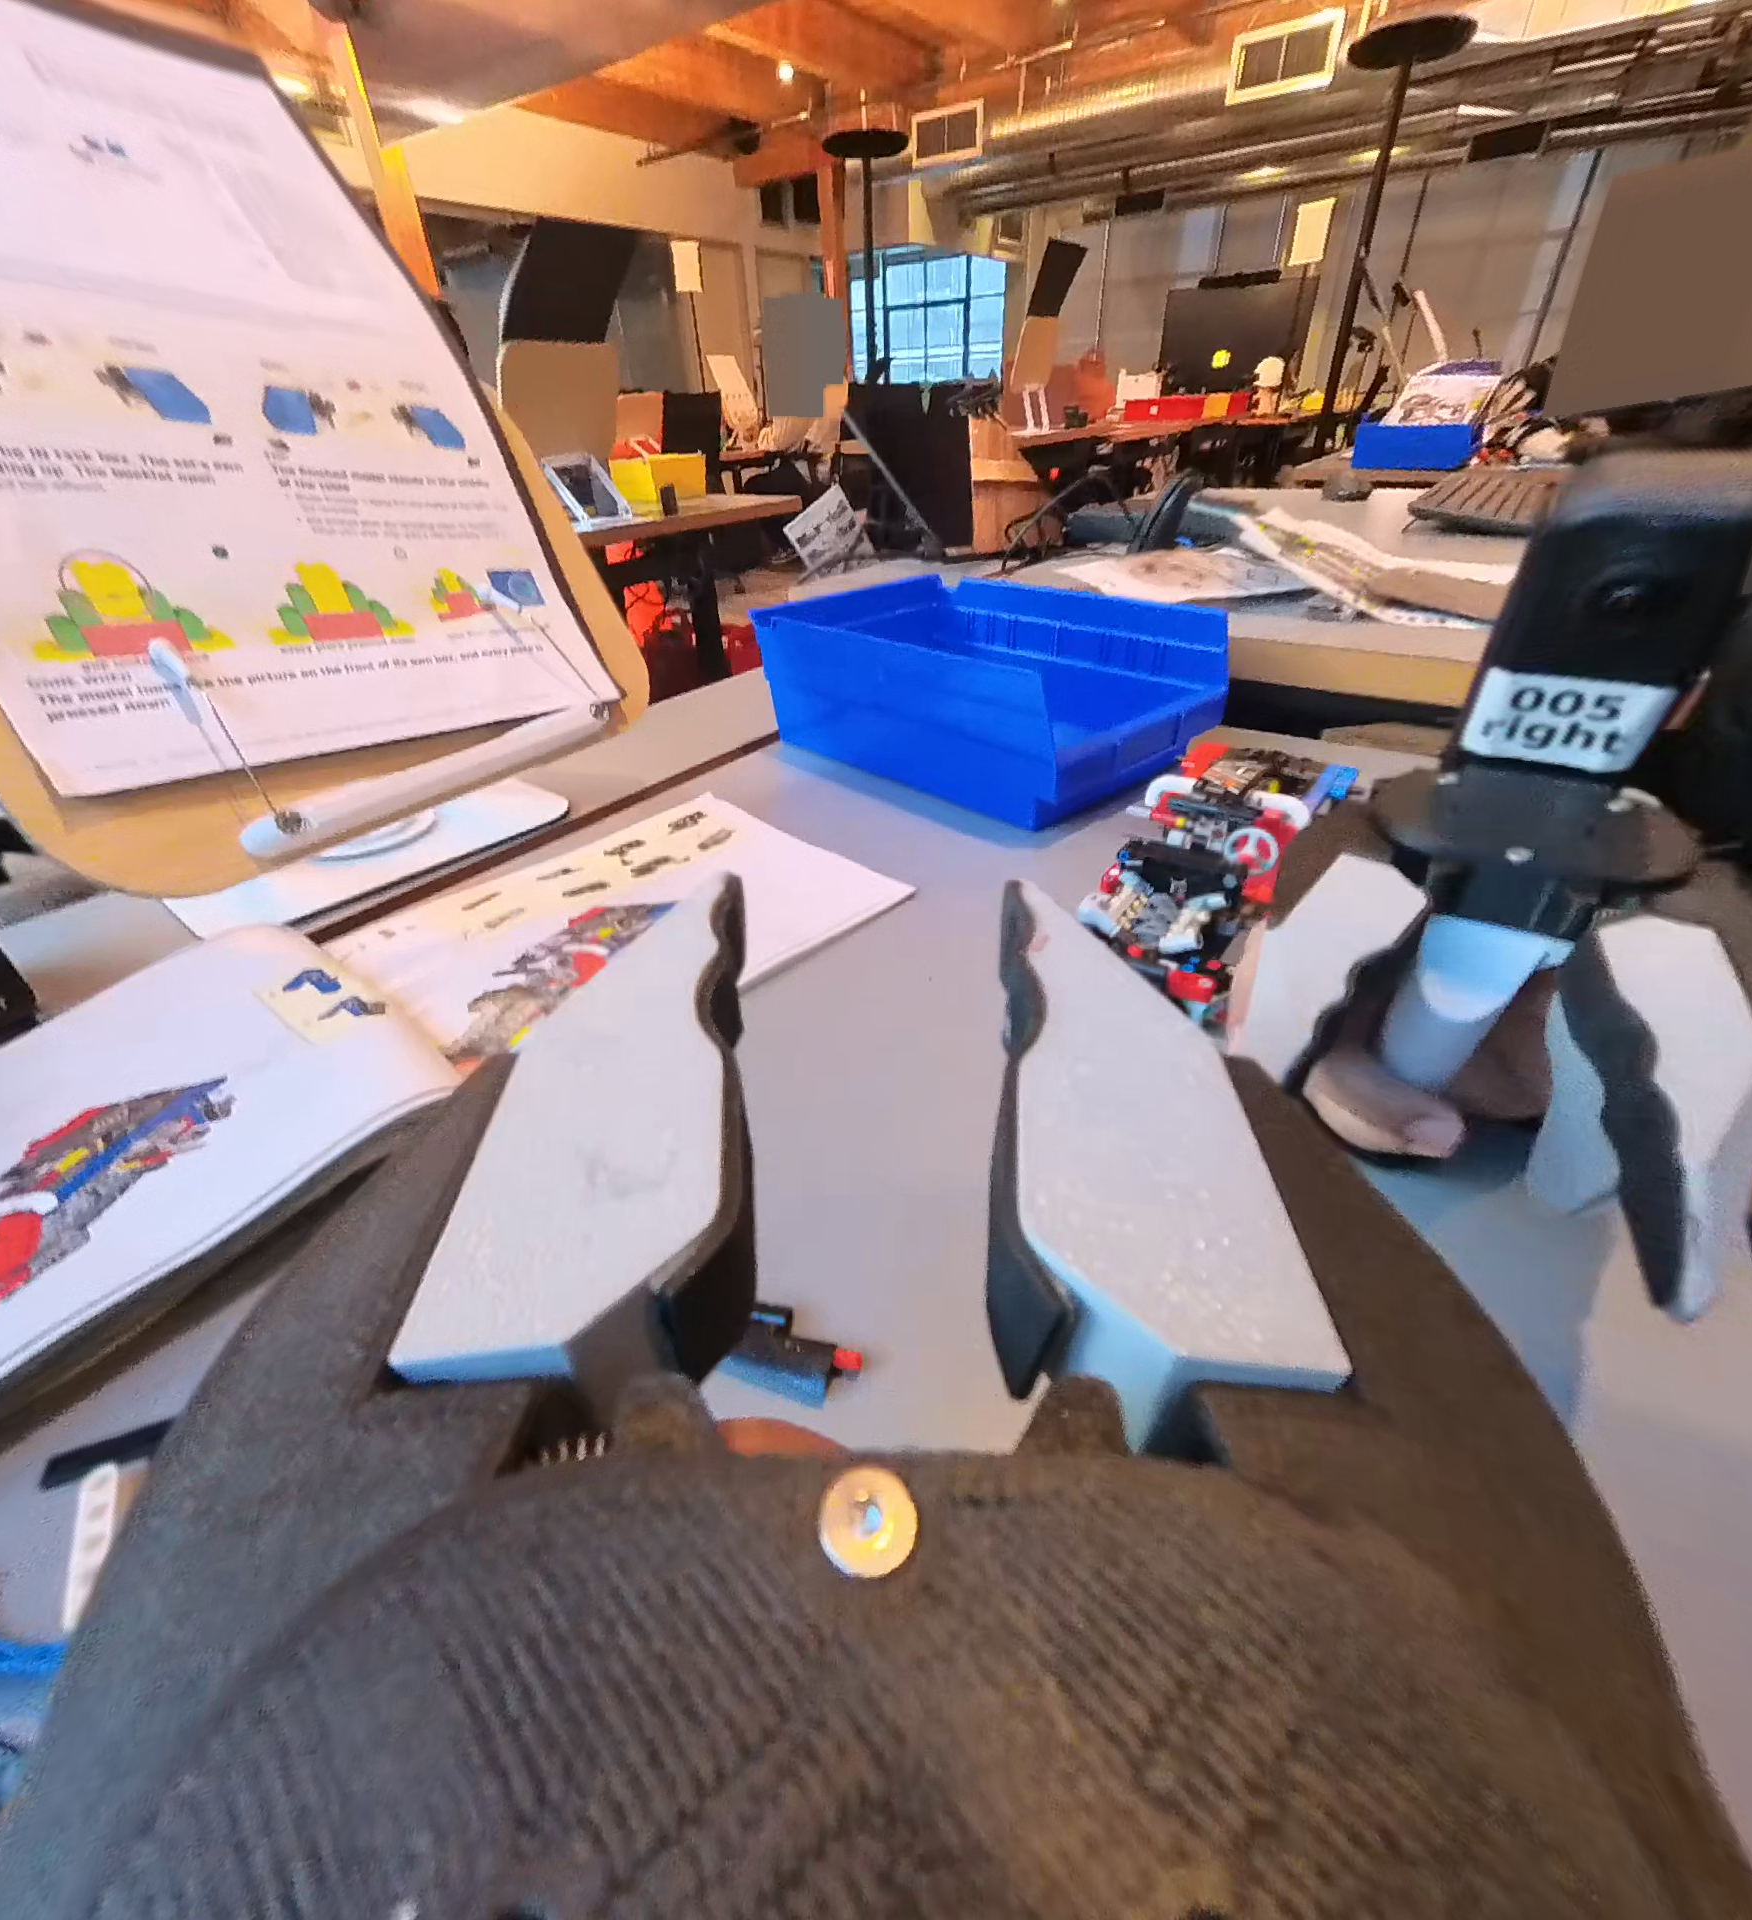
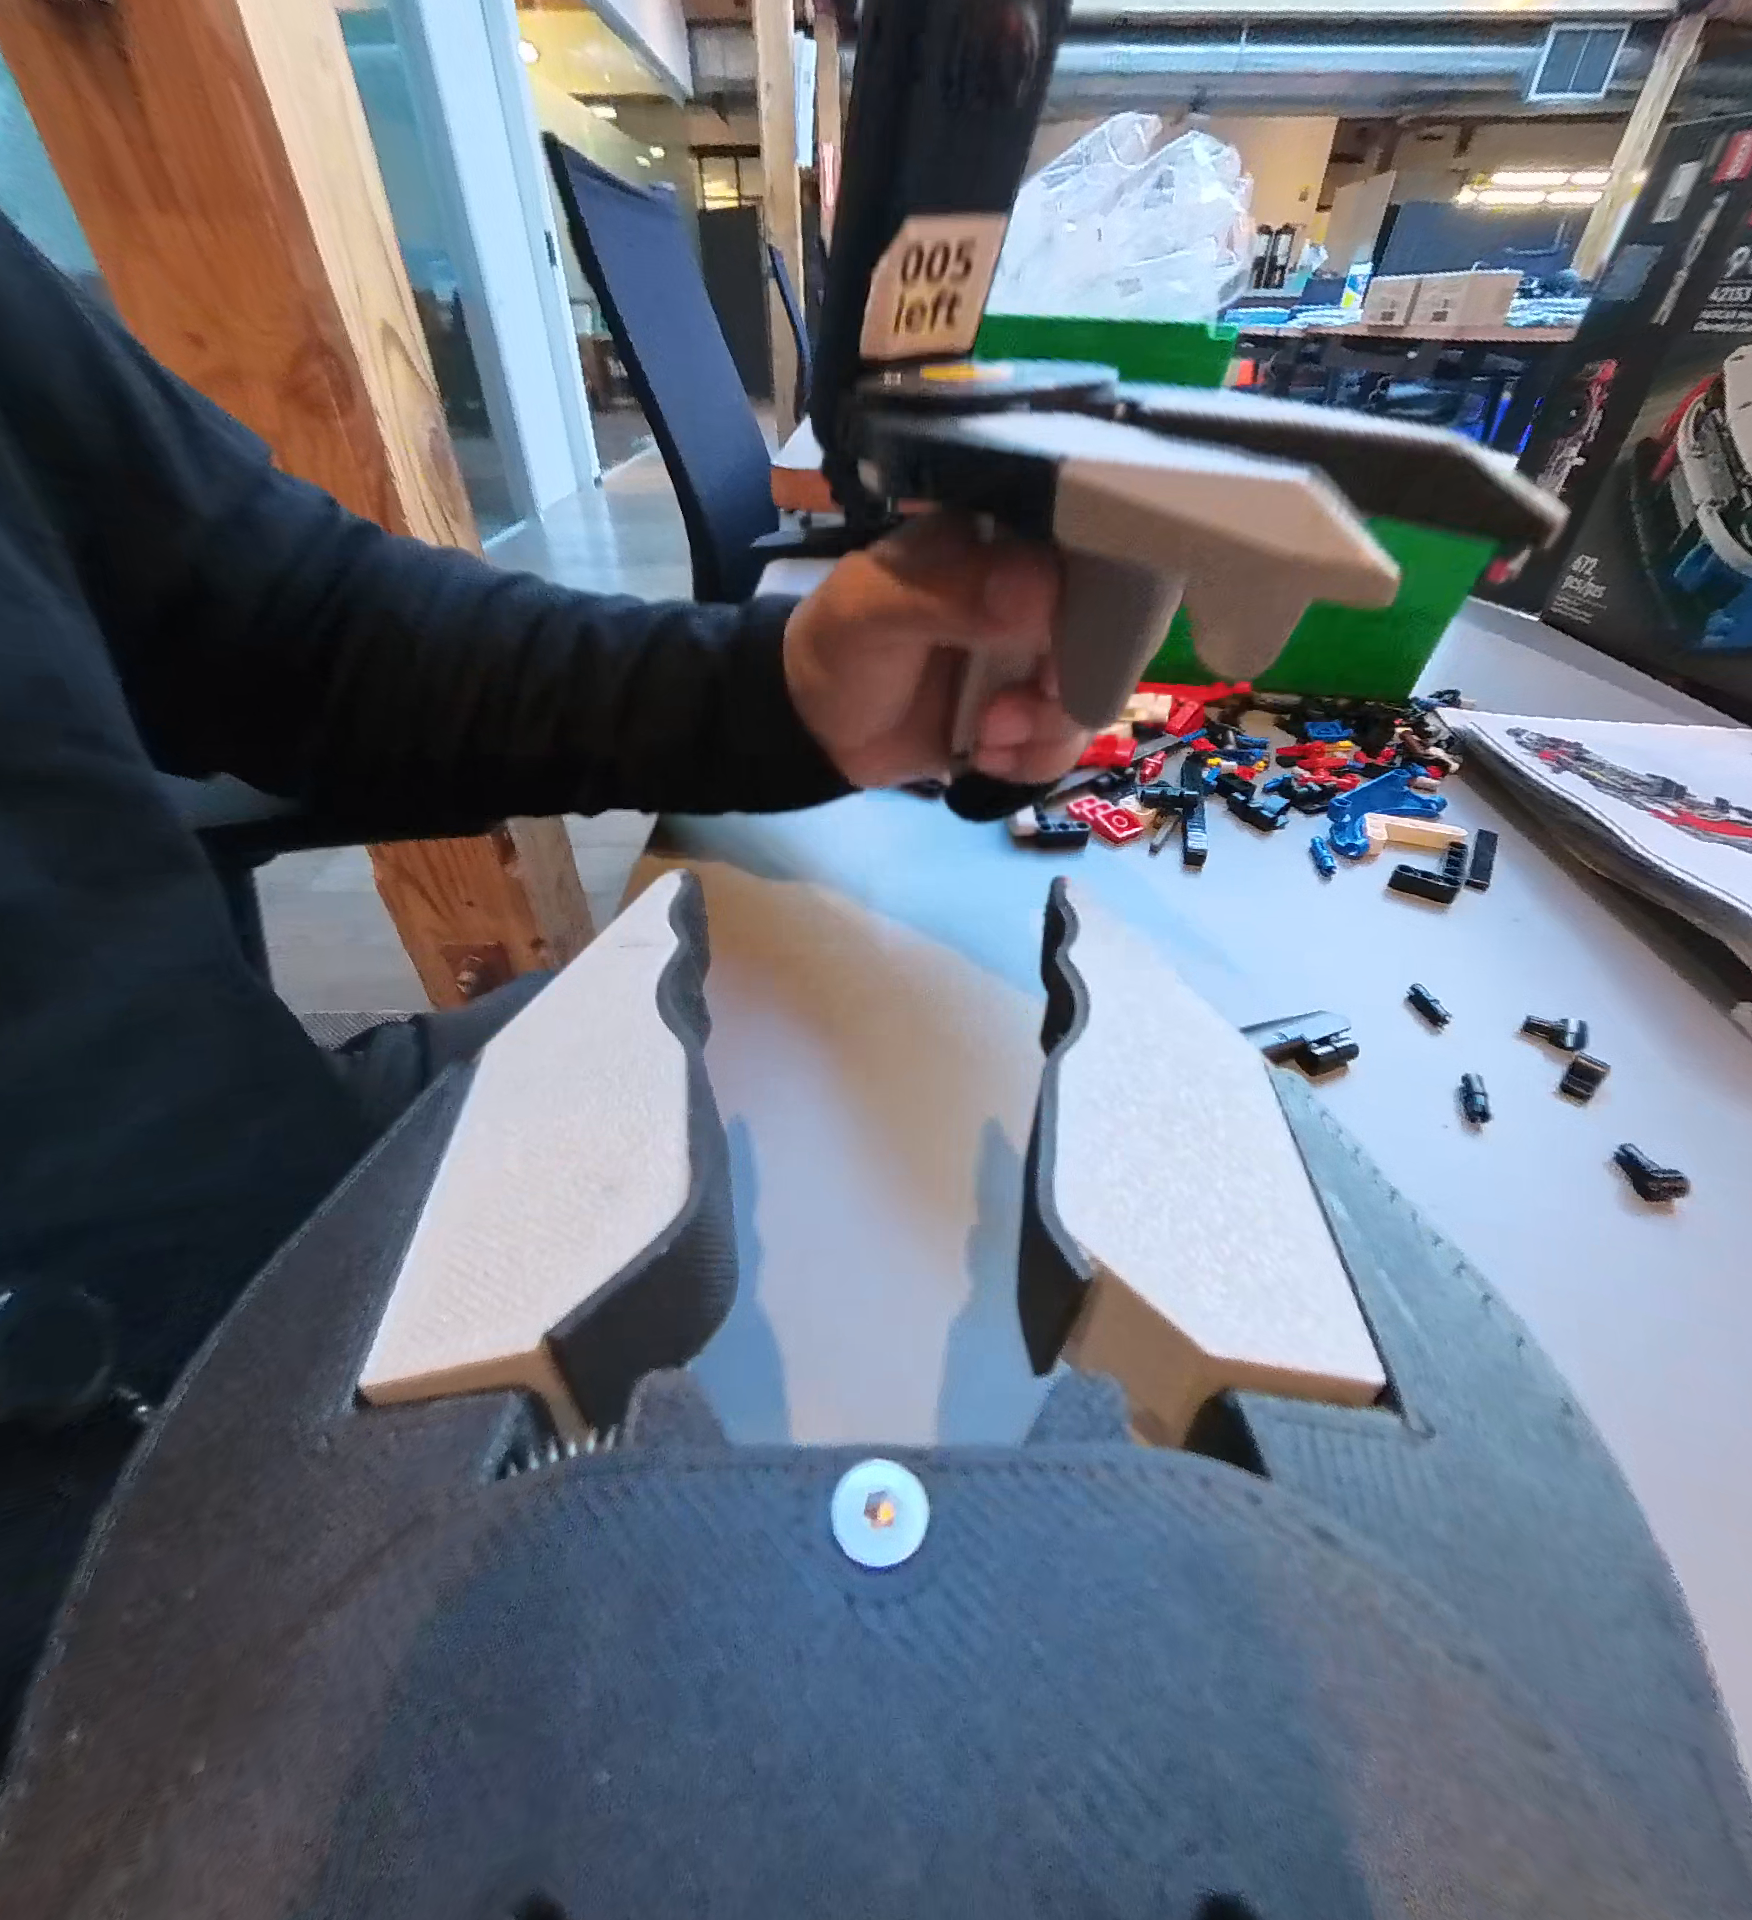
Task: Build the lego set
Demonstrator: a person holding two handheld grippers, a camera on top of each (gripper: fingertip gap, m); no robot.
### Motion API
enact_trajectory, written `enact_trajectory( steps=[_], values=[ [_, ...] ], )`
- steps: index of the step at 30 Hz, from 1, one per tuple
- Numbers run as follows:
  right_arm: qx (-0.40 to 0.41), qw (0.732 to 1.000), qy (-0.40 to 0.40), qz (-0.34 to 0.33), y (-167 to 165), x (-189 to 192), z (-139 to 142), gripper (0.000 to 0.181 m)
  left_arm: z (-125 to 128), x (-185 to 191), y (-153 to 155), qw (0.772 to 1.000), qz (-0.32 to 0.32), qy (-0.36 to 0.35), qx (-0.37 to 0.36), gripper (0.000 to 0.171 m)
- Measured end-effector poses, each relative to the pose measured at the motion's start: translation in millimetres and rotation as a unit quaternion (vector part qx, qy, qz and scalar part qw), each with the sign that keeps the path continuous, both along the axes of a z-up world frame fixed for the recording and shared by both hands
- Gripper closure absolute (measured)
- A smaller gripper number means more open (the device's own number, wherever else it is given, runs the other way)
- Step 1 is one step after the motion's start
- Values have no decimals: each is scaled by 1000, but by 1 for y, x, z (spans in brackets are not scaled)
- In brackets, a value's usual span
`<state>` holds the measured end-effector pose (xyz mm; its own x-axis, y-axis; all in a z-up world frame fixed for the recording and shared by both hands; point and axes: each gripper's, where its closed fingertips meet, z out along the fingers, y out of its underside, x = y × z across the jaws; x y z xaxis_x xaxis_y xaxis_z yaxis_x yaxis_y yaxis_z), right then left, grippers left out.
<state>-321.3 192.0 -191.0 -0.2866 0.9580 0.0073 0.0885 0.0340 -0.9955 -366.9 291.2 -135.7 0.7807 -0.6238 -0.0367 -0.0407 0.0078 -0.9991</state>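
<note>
My left gripper (image 1: 872, 914) is open and empty above the grey table (image 1: 872, 1039). A partly built lego car chassis (image 1: 1204, 862), black, red and white, lies right of it beside the blue bin. A small black piece with a red tip (image 1: 794, 1356) lies on the table under the left fingers. My right gripper (image 2: 872, 904) is open and empty over the table's near edge. The left gripper (image 2: 1371, 520) is held in a hand above a pile of loose red, blue and black lego pieces (image 2: 1267, 774). Several small black pins (image 2: 1568, 1049) lie scattered to the right.
An open instruction booklet (image 1: 176, 1070) lies at left, also showing in the right wrist view (image 2: 1682, 831). A stand with a printed sheet (image 1: 197, 416) is behind it. An empty blue bin (image 1: 997, 686), a green bin (image 2: 1350, 623) and the lego box (image 2: 1724, 416) stand at the back.
</note>
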Motion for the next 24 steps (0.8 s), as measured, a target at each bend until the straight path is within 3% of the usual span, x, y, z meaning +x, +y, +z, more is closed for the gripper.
enact_trajectory(
  steps=[2,5,13,19,24],
  values=[
    [9,1000,-3,-3,-1,-1,-1,120,5,1,0,1000,-6,-1,5,121],
    [1,1000,0,0,0,0,0,121,-9,3,9,1000,-16,7,-12,116],
    [-62,997,17,46,0,0,9,131,-40,6,41,1000,-12,28,0,125],
    [-109,989,15,103,-14,0,13,133,-45,9,44,999,-34,14,-18,127],
    [-145,984,25,101,-5,3,18,134,-53,14,42,998,-47,39,-25,128]
  ],
)
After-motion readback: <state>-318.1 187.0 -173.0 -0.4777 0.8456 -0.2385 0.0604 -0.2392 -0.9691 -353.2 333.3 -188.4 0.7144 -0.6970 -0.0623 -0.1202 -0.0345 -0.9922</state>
